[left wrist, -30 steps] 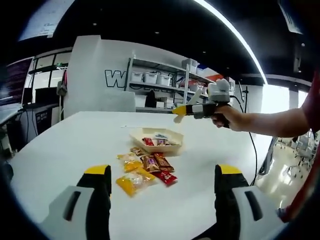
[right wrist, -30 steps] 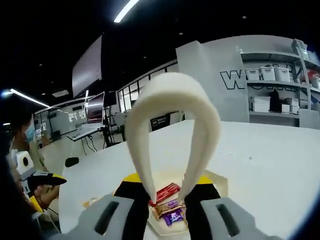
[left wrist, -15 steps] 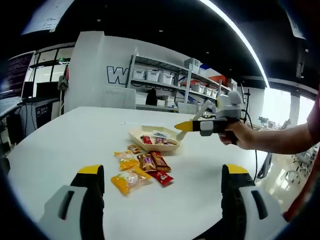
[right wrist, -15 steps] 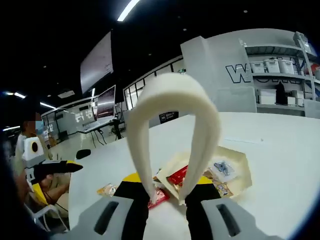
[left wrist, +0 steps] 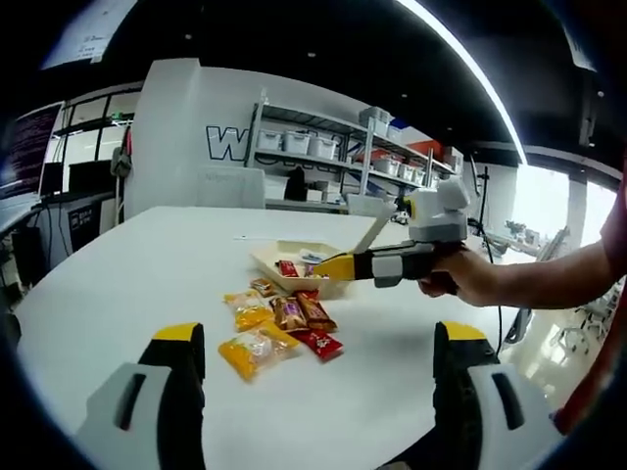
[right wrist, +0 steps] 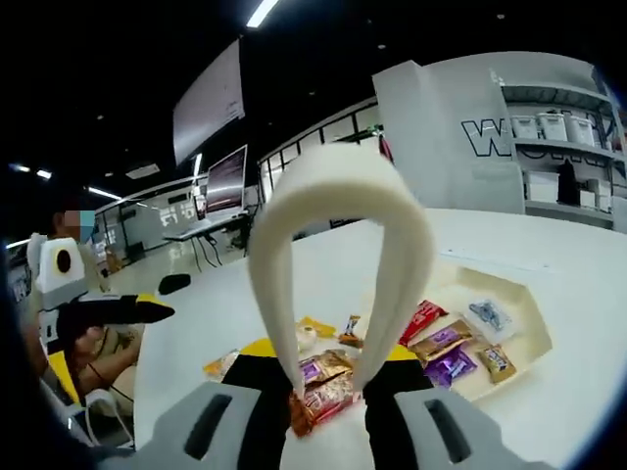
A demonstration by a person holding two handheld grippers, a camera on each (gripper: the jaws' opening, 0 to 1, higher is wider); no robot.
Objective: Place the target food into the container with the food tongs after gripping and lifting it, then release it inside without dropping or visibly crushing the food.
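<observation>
Right tool (left wrist: 338, 265) gripping food tongs (right wrist: 338, 255), level above snacks (left wrist: 279, 328)

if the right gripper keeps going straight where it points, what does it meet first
Probably the loose snack packets on the table, not the tray. The right gripper holds tongs whose tips frame a brown packet and a red one. Depth is unclear, so contact may be some way off.

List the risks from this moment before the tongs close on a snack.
The tongs hang over a tight cluster of packets, so they may pinch two at once. The container already holds several packets, so a drop near its rim could spill out. The slick wrappers may slip from the smooth tong tips.
</observation>
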